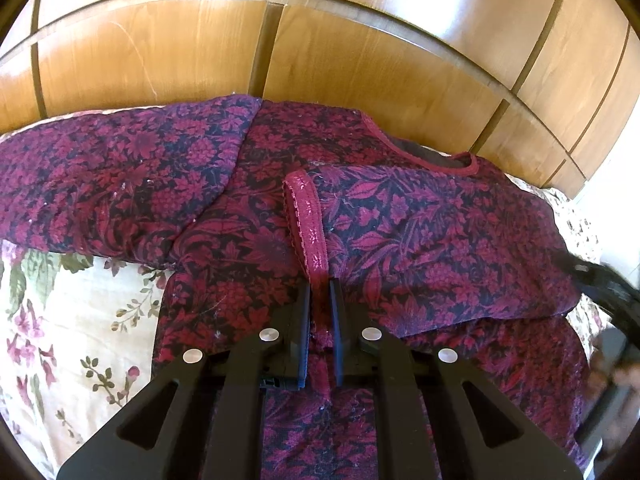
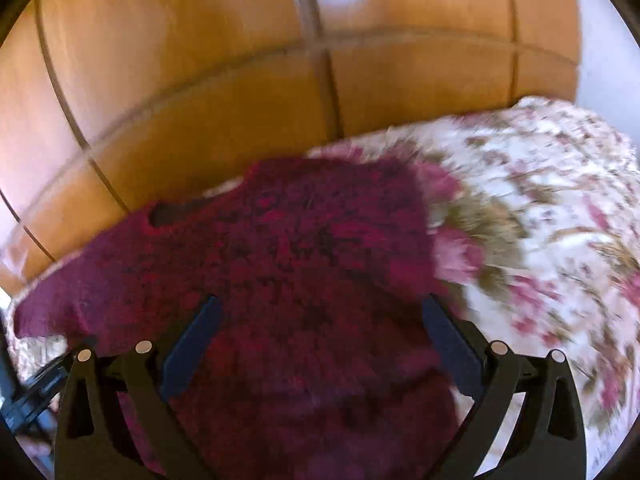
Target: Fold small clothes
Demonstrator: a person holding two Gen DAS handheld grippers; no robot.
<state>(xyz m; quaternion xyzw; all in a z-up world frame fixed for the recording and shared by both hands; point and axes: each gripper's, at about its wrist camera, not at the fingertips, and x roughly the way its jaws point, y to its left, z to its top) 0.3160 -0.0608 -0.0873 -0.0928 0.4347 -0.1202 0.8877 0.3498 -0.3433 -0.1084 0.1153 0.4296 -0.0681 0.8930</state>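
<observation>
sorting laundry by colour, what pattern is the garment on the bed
Dark red and purple floral print on a navy ground for the garment, clearest in the left wrist view.

A cream bedspread (image 1: pixel 60 320) printed with pink flowers and green leaves lies left of and below the claw; glossy wooden panels (image 1: pixel 160 60) with dark grooves rise beyond it.

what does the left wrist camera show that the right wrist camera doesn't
Only the left wrist view shows the left gripper shut on the garment's sparkly red trim band, plus the bound neckline in sharp detail. Only the right wrist view shows the right gripper open above the cloth, blurred. Both show the maroon floral garment on the flowered bedspread and the wooden headboard.
</observation>
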